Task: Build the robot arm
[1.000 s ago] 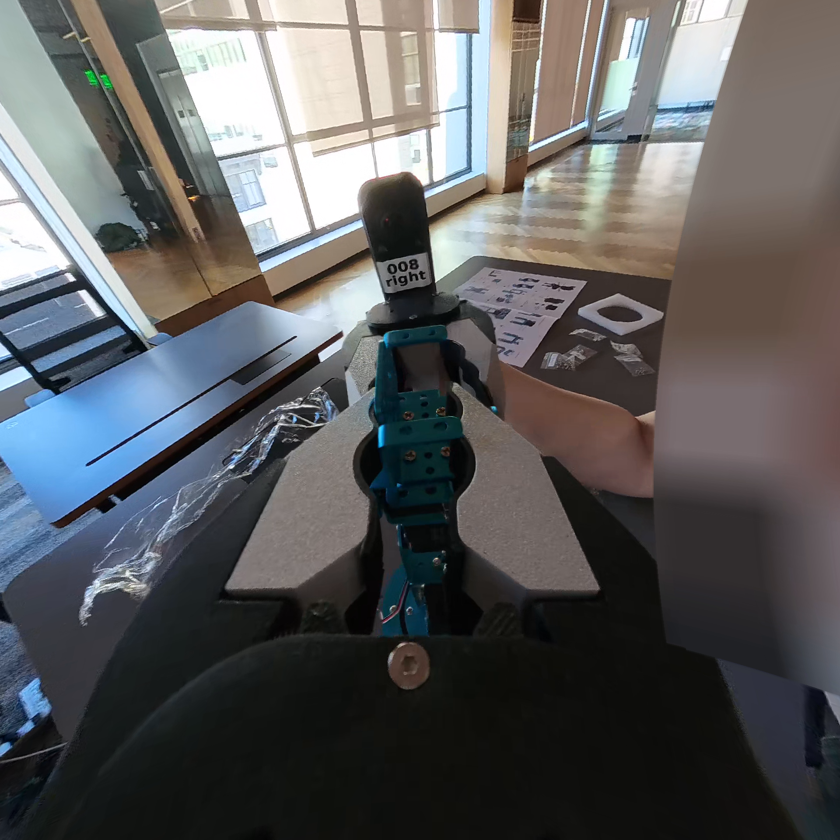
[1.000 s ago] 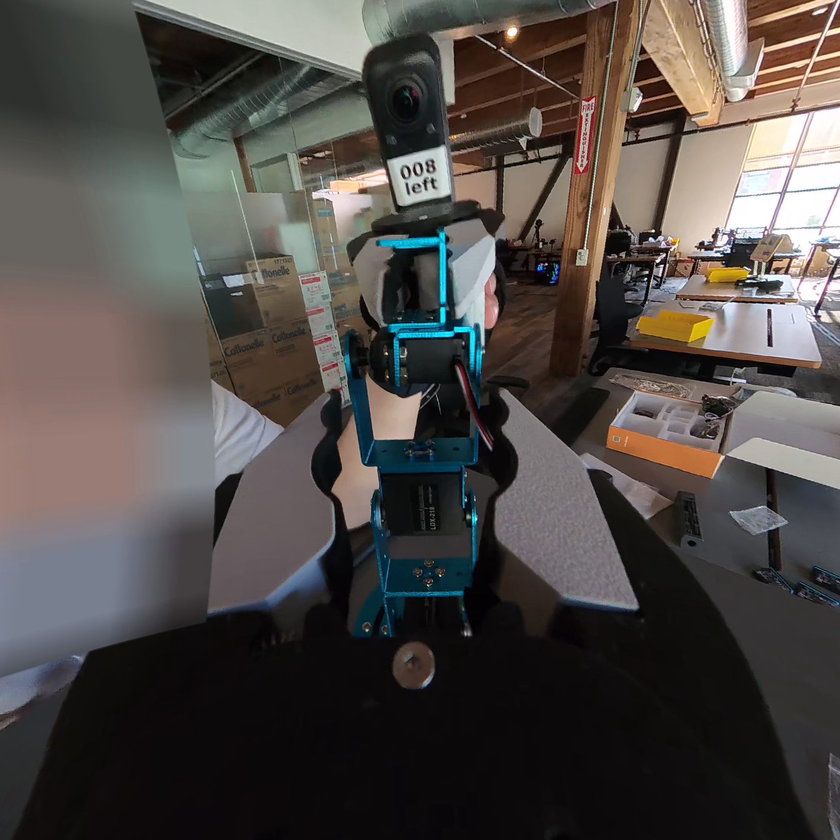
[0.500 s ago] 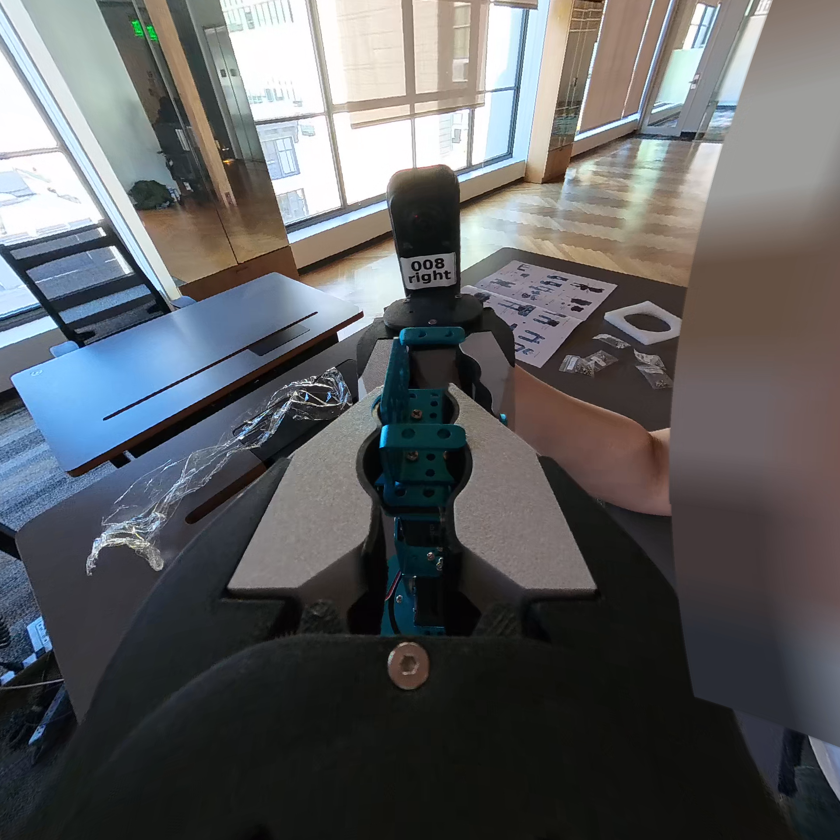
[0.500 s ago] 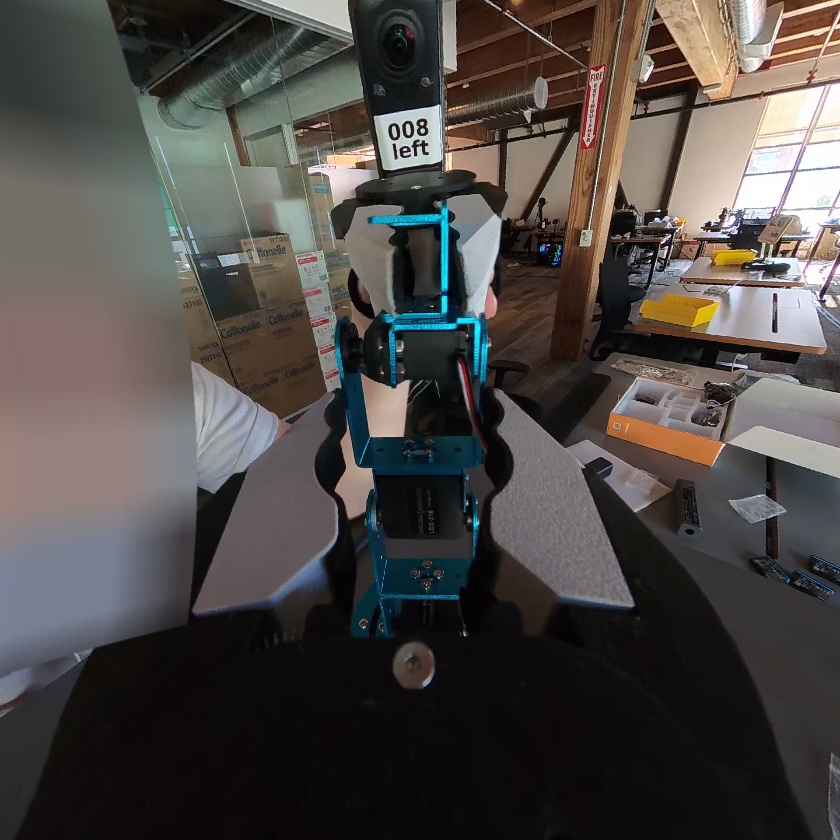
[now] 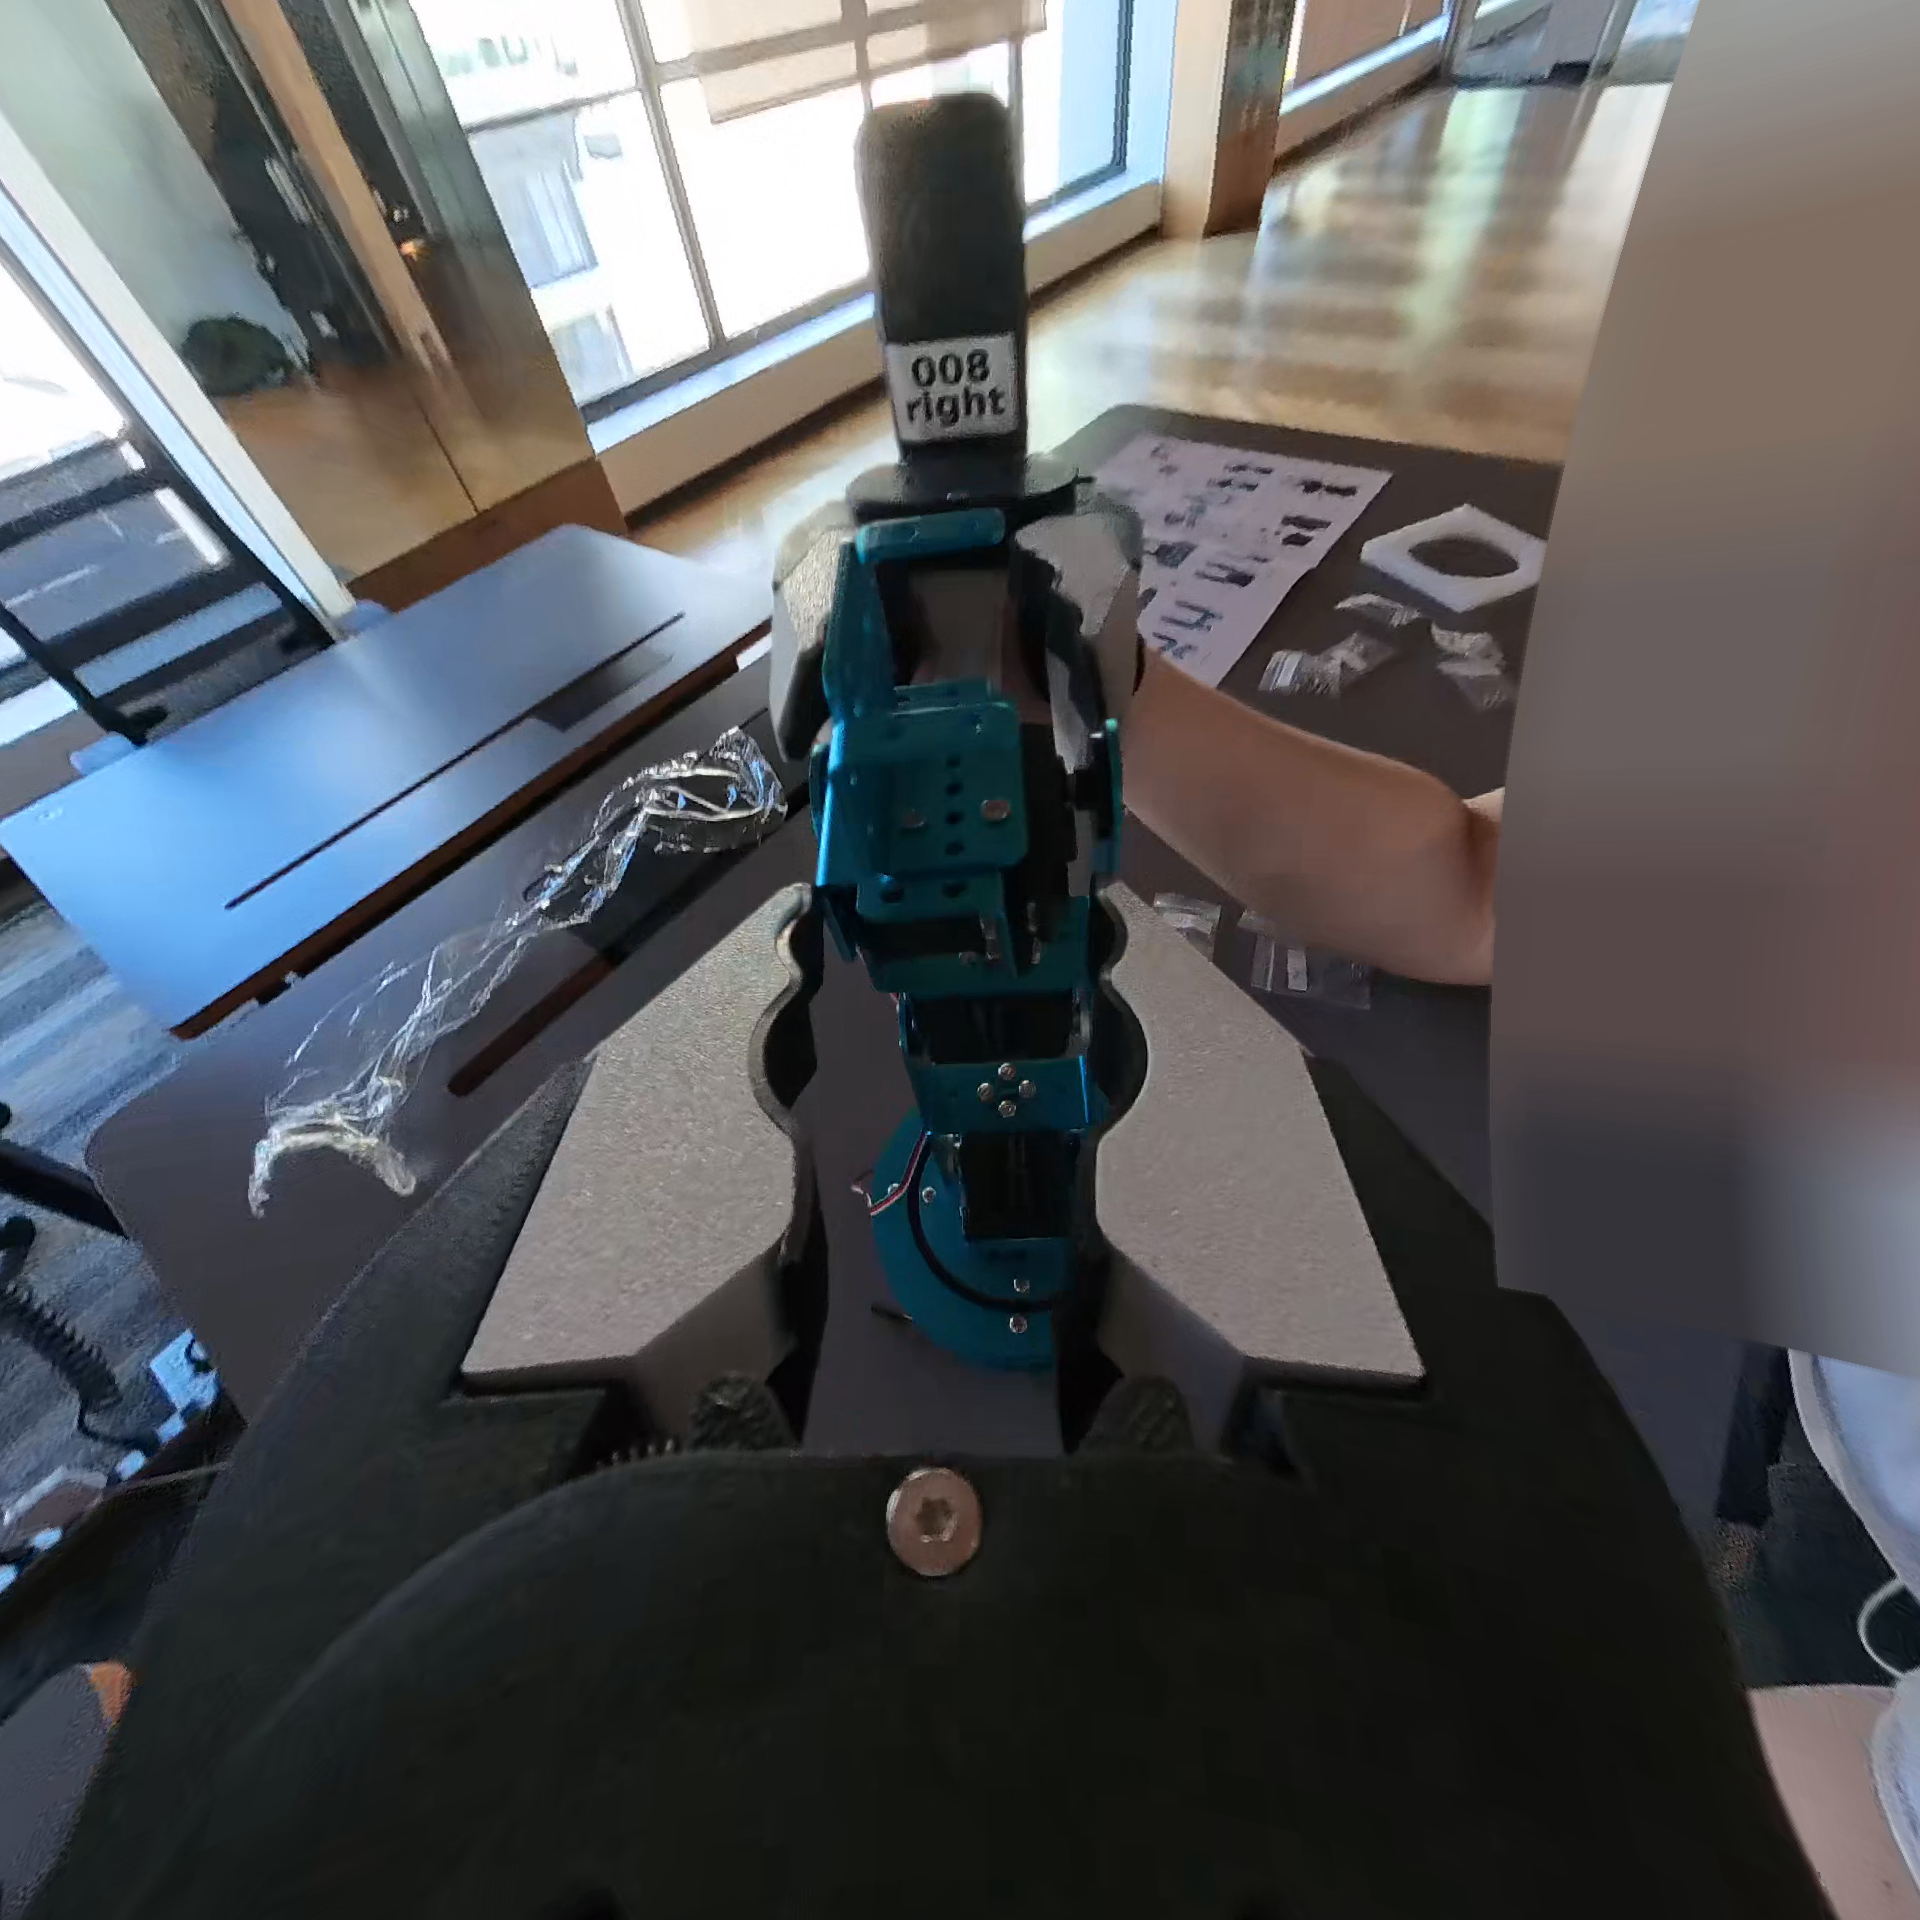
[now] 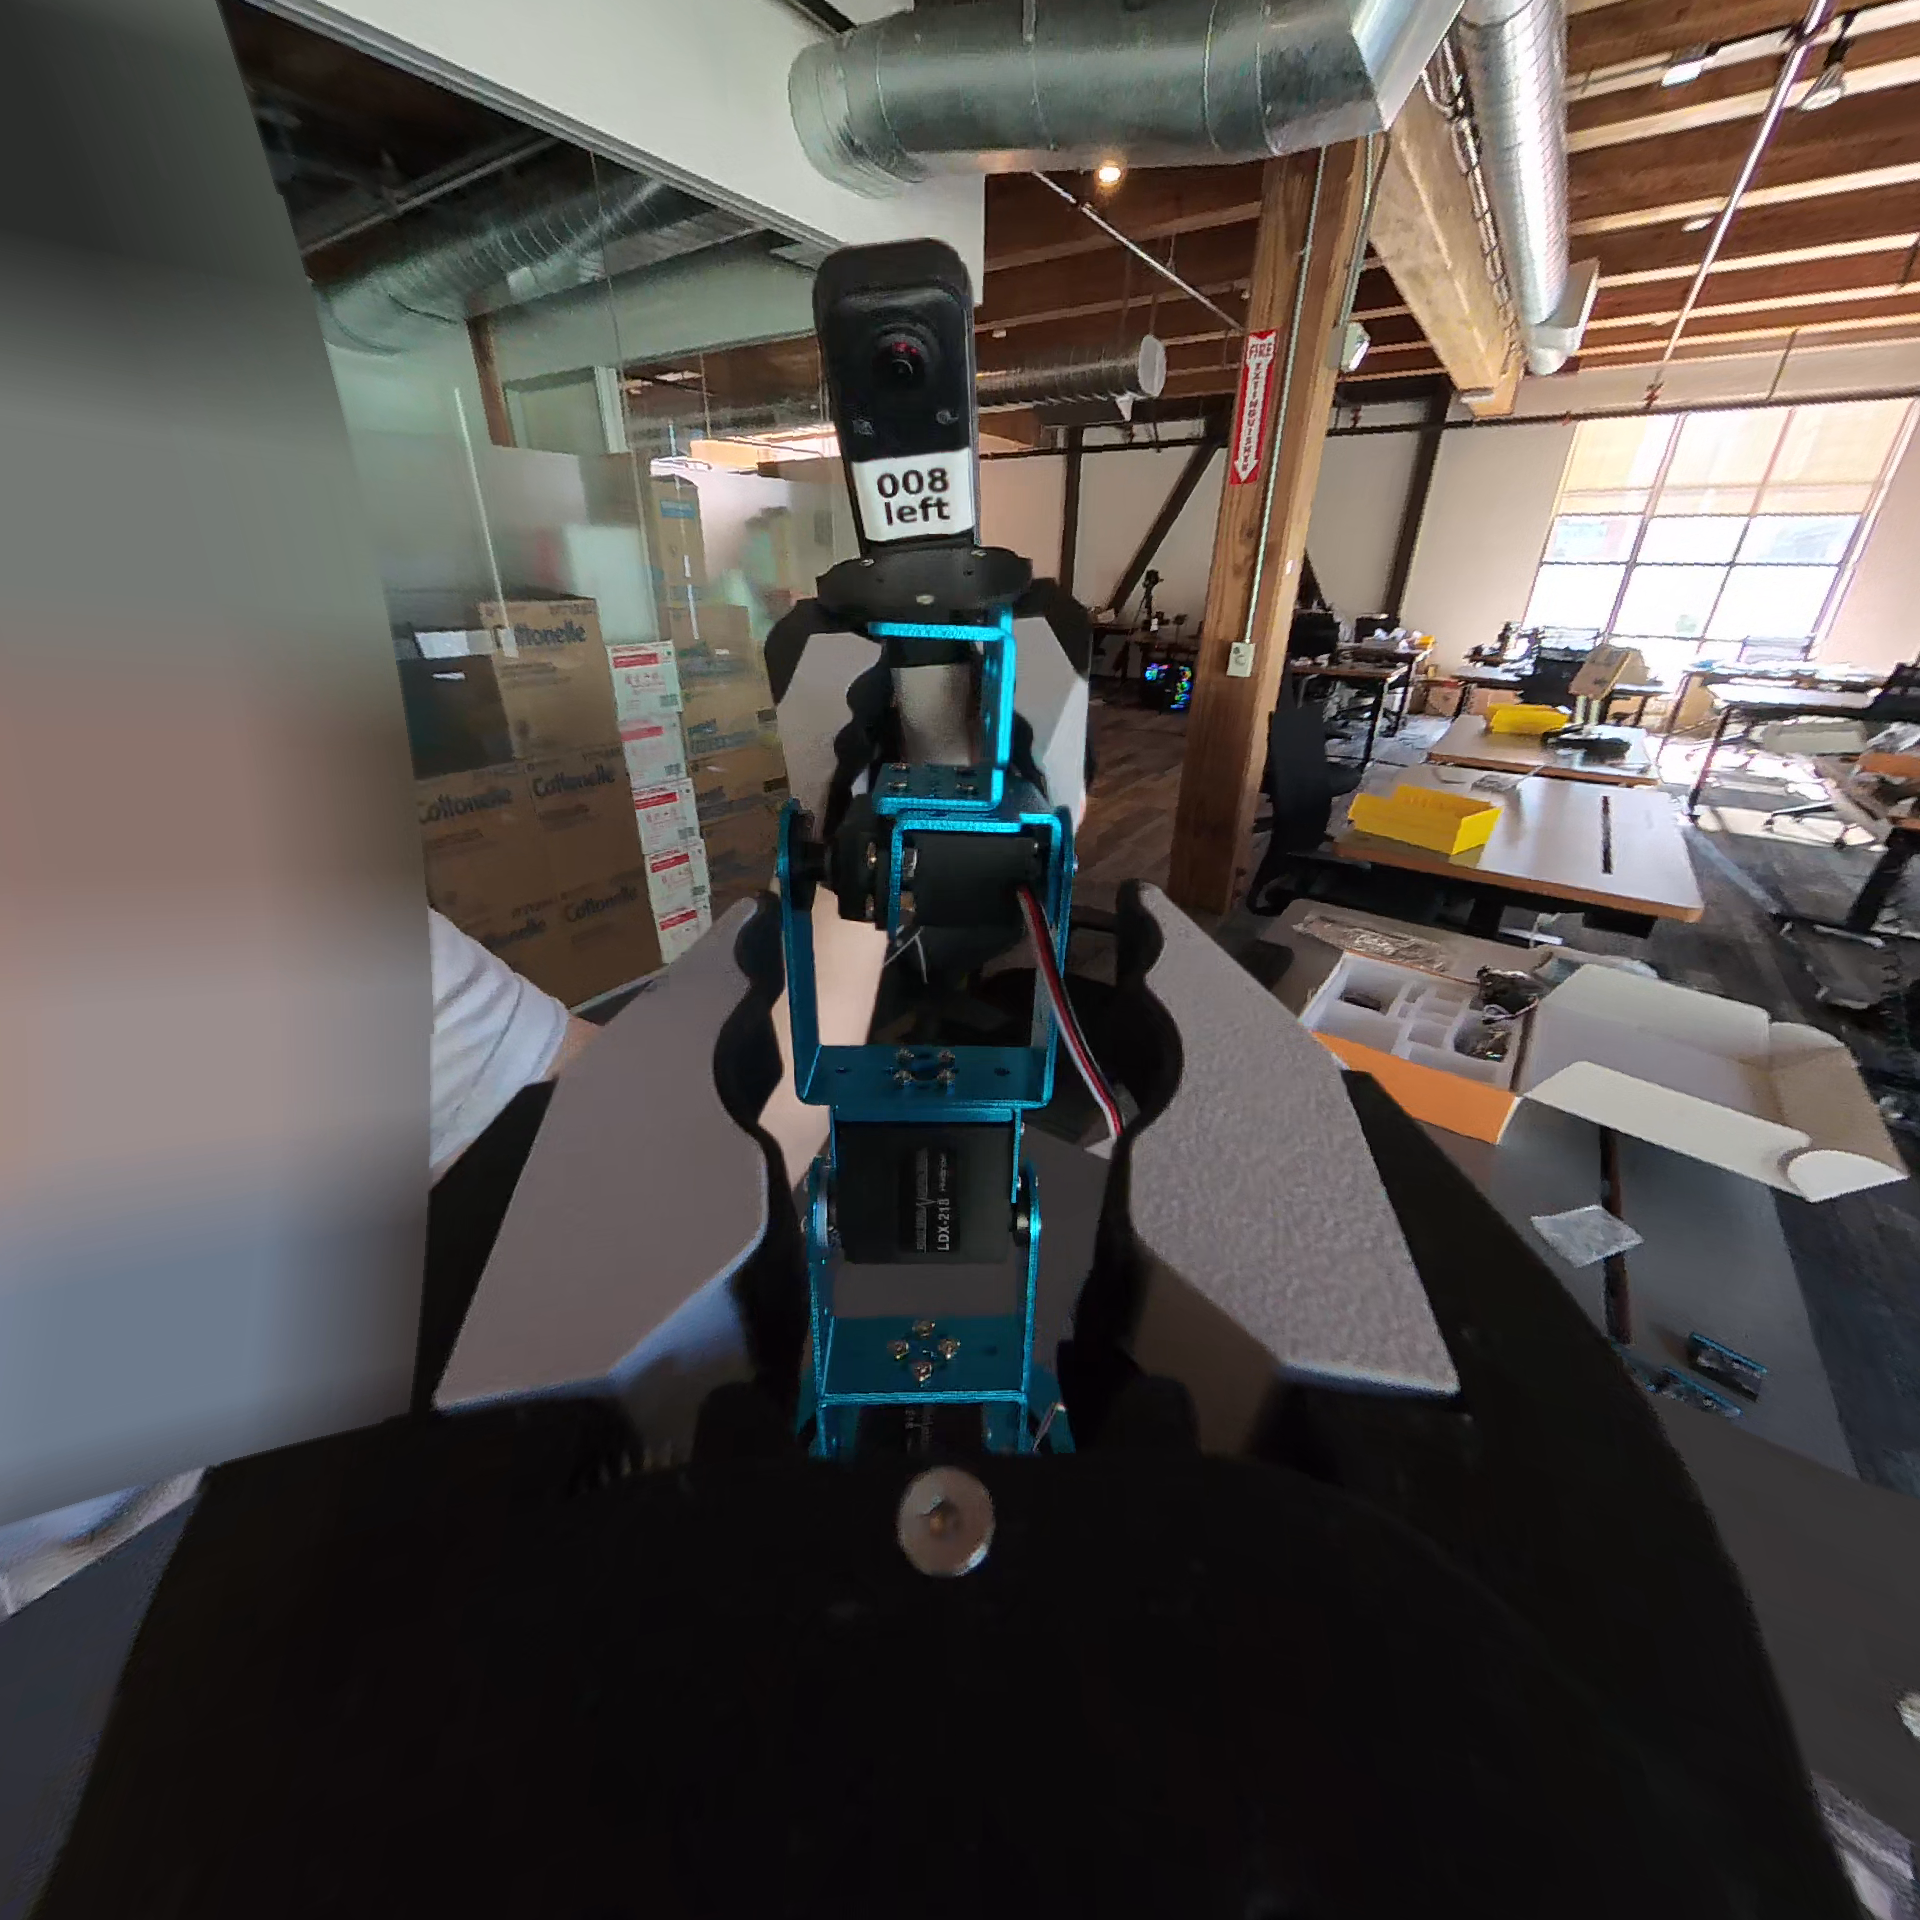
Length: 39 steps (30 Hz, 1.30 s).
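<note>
A blue metal bracket-and-servo assembly point(image 5: 935, 831) stands upright between my two grippers, which face each other. Its round base point(image 5: 966, 1278) sits on the dark table point(image 5: 208, 1226). My left gripper point(image 5: 956, 914) flanks the lower servo, jaws spread with dark gaps on both sides. My right gripper point(image 6: 940, 914) closes around the assembly point(image 6: 925, 1195) at its black servo and lower bracket. It also shows in the left wrist view point(image 5: 956, 623), behind the top bracket. The left gripper shows in the right wrist view point(image 6: 935, 707). A person's forearm point(image 5: 1299, 831) reaches in.
Crumpled clear plastic wrap point(image 5: 520, 935) lies left on the table. A printed sheet point(image 5: 1236, 540), a white foam frame point(image 5: 1455, 566) and small bags point(image 5: 1371, 655) lie far right. An open orange-and-white parts box point(image 6: 1423, 1029) sits right. A wooden post point(image 6: 1268, 623) stands behind. Less than 4 cm separates the two grippers' tips.
My left gripper's jaws have spread wider around the assembly. The assembly's round base has come into view on the table, and its upper part has turned. The right gripper keeps its hold.
</note>
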{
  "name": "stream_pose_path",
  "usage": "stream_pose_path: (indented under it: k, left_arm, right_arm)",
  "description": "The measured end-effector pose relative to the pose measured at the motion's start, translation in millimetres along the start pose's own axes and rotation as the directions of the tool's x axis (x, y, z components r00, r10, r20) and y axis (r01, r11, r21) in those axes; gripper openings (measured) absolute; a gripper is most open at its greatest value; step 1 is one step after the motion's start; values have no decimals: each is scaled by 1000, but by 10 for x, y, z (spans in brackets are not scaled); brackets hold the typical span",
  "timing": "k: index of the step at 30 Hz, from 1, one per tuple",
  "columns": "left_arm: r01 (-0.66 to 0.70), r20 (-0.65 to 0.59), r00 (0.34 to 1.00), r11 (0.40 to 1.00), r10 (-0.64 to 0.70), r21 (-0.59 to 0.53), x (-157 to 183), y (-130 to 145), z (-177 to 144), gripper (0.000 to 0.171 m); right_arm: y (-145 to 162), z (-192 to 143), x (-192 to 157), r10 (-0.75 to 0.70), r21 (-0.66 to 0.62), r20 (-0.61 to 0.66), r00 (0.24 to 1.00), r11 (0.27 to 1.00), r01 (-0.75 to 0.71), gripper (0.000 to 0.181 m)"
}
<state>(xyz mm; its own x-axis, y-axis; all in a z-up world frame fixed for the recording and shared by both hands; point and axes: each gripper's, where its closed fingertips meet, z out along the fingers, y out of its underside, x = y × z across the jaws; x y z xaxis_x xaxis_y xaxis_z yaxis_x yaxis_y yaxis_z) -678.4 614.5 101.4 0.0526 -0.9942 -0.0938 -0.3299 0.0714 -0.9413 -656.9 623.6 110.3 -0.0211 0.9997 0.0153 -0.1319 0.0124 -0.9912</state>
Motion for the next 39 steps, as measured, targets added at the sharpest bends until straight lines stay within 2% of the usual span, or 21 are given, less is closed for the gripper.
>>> stream_pose_path:
  k: [3, 7, 13, 16, 22, 31, 36, 39]
  left_arm:
    - [9, -1, 1000, 1000, -9, -11, -14, 18, 12, 46]
    - [19, -9, 1000, 1000, -19, -23, -14, 24, -1, 45]
    - [45, -19, 999, 999, -46, -29, -12, 12, -11, 44]
    - [39, -11, 999, 999, -40, -33, -6, 12, -15, 44]
    - [44, 2, 999, 998, -43, -40, -2, 2, -6, 44]
    - [44, 17, 999, 998, -43, -48, -3, -1, -9, 44]
    - [41, 22, 999, 998, -40, -41, -6, -3, -13, 45]
    - [30, 34, 999, 1000, -30, 9, -13, -82, -33, 45]
  right_arm:
    - [-47, 21, -37, -7, 11, 4, 1000, 1000, 7, 65]
    - [-174, 7, -103, -13, 64, 22, 1000, 998, 12, 56]
    - [-3, 35, -24, -94, -80, -74, 993, 993, 88, 66]
    - [20, 88, -97, -56, -83, -25, 998, 995, 54, 66]
    - [-1, 81, -60, -55, -72, -44, 997, 996, 52, 57]
    - [30, 77, -69, -67, -103, -52, 996, 993, 62, 58]
    - [86, 55, -63, -271, -164, -98, 958, 953, 253, 71]
    - [108, 92, -65, -175, -151, -73, 982, 975, 163, 69]
